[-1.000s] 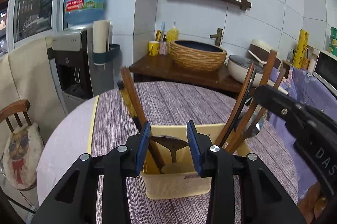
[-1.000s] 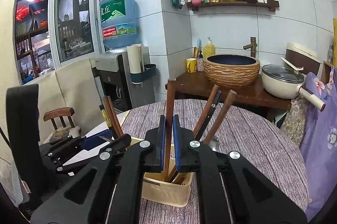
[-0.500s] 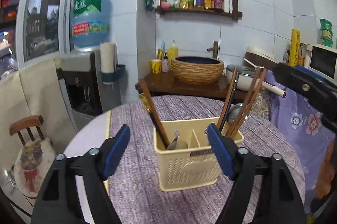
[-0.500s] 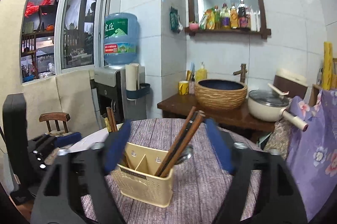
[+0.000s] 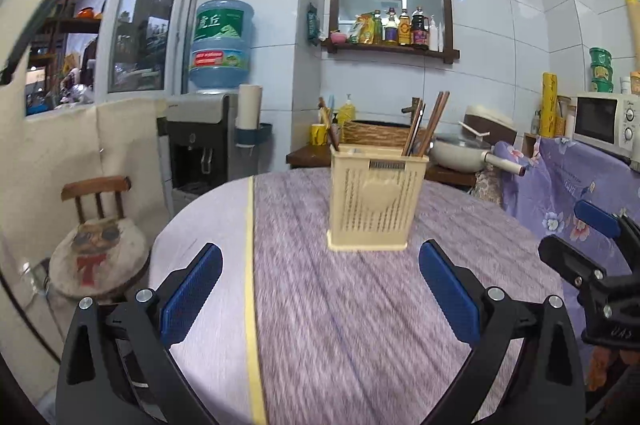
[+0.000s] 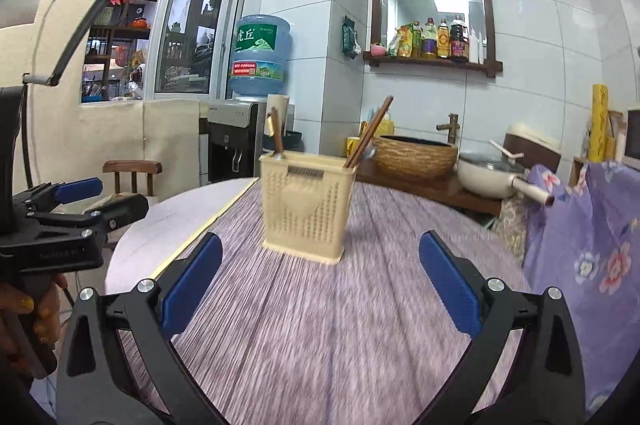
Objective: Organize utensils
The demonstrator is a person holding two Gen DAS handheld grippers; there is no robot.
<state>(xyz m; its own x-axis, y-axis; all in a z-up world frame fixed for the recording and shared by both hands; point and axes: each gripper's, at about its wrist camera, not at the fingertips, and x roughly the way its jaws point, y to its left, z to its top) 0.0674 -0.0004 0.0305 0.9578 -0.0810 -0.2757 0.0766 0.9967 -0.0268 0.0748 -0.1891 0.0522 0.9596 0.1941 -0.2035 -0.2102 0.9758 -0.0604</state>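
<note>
A cream plastic utensil holder (image 5: 372, 201) (image 6: 308, 209) stands on the purple-clothed round table (image 5: 320, 325). Brown chopsticks (image 5: 430, 123) (image 6: 370, 131) lean in its right compartment. A wooden-handled utensil (image 5: 330, 123) (image 6: 276, 133) sticks up from its left side. My left gripper (image 5: 320, 249) is well short of the holder, its jaws opening wide with nothing between them. My right gripper (image 6: 320, 239) is also back from the holder, its jaws opening and empty. Each gripper shows at the edge of the other's view: the right gripper (image 5: 580, 241) and the left gripper (image 6: 100, 199).
A small wooden chair (image 5: 96, 237) stands left of the table, with a water dispenser (image 5: 200, 141) behind it. A sideboard at the back holds a woven basin (image 6: 416, 155) and a lidded pan (image 6: 492, 175). A purple floral cloth (image 5: 568, 185) and a microwave (image 5: 604, 121) are on the right.
Both grippers drew back from the holder and opened wide. The right one let go of a wooden chopstick, which stays in the holder. The holder now looks farther off in both views.
</note>
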